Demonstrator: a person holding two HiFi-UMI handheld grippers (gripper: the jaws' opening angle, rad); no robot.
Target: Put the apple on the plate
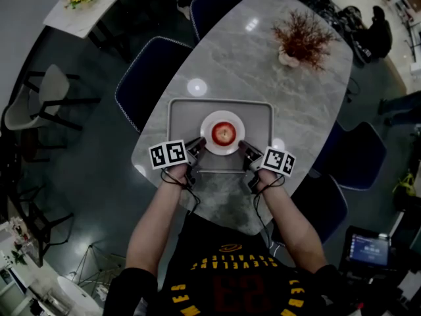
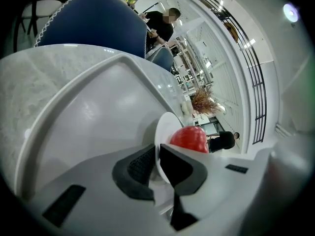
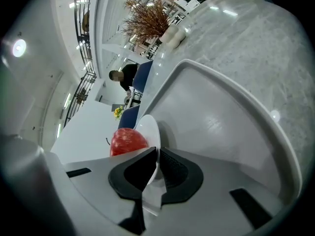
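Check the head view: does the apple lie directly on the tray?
No, the apple sits in the middle of the white plate, which stands on the grey tray.

Shirt (image 1: 220, 245) reads, perhaps, "Cleveland" (upside down).

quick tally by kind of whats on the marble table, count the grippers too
apple: 1
plate: 1
tray: 1
dried plant: 1
grippers, jaws of each shut on the plate's rim: 2 (left gripper, right gripper)
total: 6
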